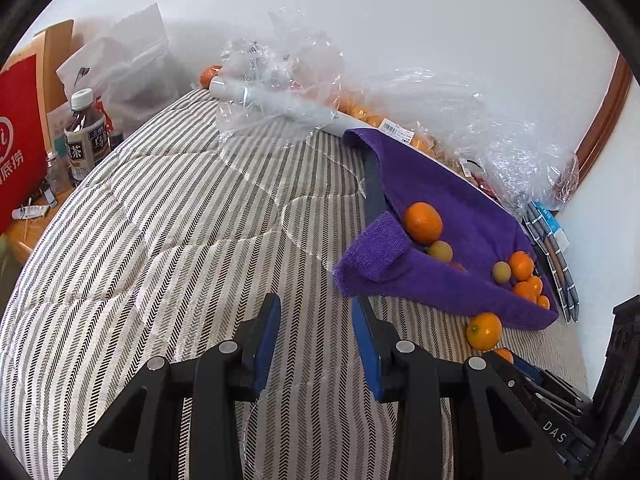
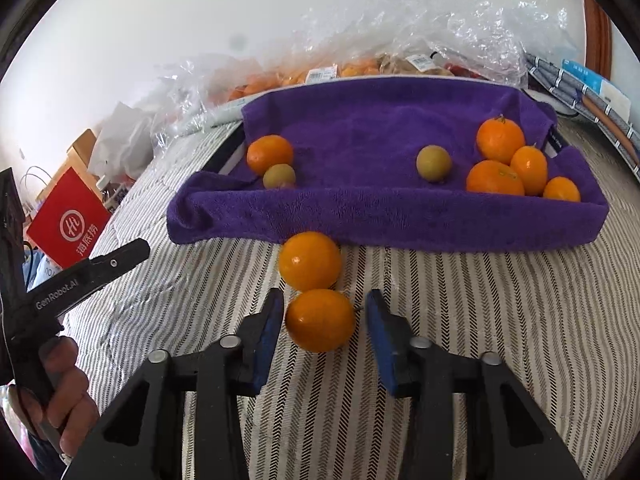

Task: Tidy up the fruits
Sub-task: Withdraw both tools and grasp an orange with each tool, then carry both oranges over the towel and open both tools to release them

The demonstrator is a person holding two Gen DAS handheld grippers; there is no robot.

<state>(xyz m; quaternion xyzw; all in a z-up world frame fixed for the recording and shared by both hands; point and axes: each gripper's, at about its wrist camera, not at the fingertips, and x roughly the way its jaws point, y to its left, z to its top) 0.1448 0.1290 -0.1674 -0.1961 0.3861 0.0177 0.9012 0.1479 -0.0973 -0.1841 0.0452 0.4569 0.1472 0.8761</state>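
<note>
A glossy orange mandarin point(image 2: 320, 319) lies on the striped quilt point(image 2: 500, 320), round and smooth-skinned, with a short dark stem poking from its right side. It sits between the blue pads of the right gripper point(image 2: 325, 312): the left pad is against or just beside its skin, while a clear gap shows between the fruit and the right pad, so the jaws stand apart around it and do not clamp it. A second mandarin point(image 2: 310, 260) touches it from the far side and rests against the front fold of the purple towel point(image 2: 380, 216). The towel is draped over a tray whose dark rim point(image 2: 234, 152) shows only at the left corner; on it lie more mandarins, one point(image 2: 270, 155) at the left beside a yellow-green fruit point(image 2: 279, 176), another yellow-green fruit point(image 2: 434, 163) near the middle, and a cluster of four point(image 2: 506, 164) at the right. The left gripper point(image 1: 316, 316) hovers over bare quilt short of the towel's corner, its jaws apart with nothing between them. A hand point(image 2: 60, 392) holds that gripper's handle at the left edge of the right wrist view. Behind the tray, crumpled clear plastic bags point(image 2: 420, 28) hold more orange fruit, too blurred through the film to count.
</note>
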